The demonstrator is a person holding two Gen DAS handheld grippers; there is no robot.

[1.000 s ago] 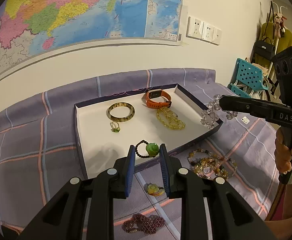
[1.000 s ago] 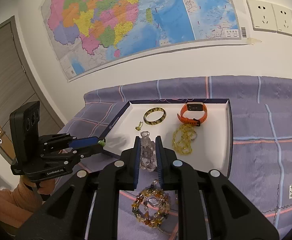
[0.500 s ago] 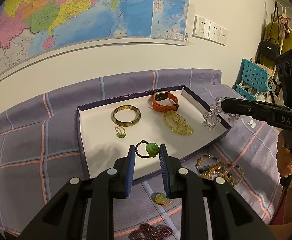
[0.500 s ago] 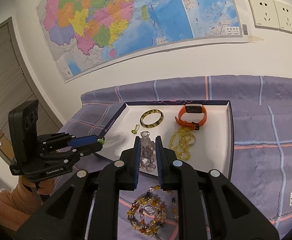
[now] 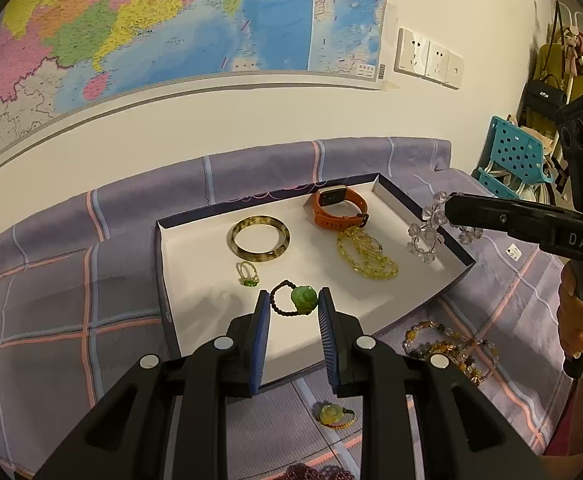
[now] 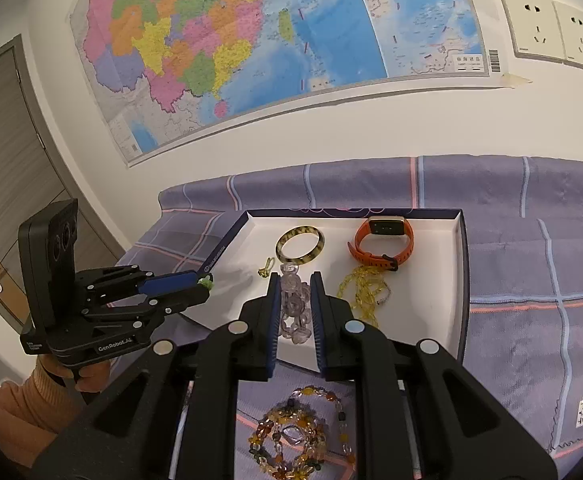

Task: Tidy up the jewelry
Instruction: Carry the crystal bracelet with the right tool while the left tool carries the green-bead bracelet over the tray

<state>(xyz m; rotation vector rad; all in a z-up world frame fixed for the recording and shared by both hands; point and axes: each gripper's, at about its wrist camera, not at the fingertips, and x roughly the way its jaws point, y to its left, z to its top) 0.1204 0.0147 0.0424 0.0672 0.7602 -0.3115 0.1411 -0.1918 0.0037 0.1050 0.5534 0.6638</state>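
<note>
A shallow white tray [image 5: 195, 248] with dark rim lies on a purple plaid cloth. In it lie a mottled bangle [image 5: 258, 238], an orange watch [image 5: 339, 207], a yellow bead chain [image 5: 365, 254] and a green ring [image 5: 248, 274]. My left gripper [image 5: 294, 306] is shut on a dark bead bracelet with a green stone [image 5: 303, 299], held over the tray's near part. My right gripper [image 6: 294, 304] is shut on a clear crystal bracelet [image 6: 293, 308], held over the tray's right edge [image 5: 427, 228].
On the cloth near the tray lie an amber mixed-bead strand [image 5: 451, 346], a small yellow-green charm bracelet [image 5: 331, 414] and a dark red bead bracelet [image 5: 311, 472]. A wall with a map stands behind. A blue crate [image 5: 511, 156] is at far right.
Both grippers have moved forward over the tray, each still holding its bracelet. The tray now looks nearer and more central in both views.
</note>
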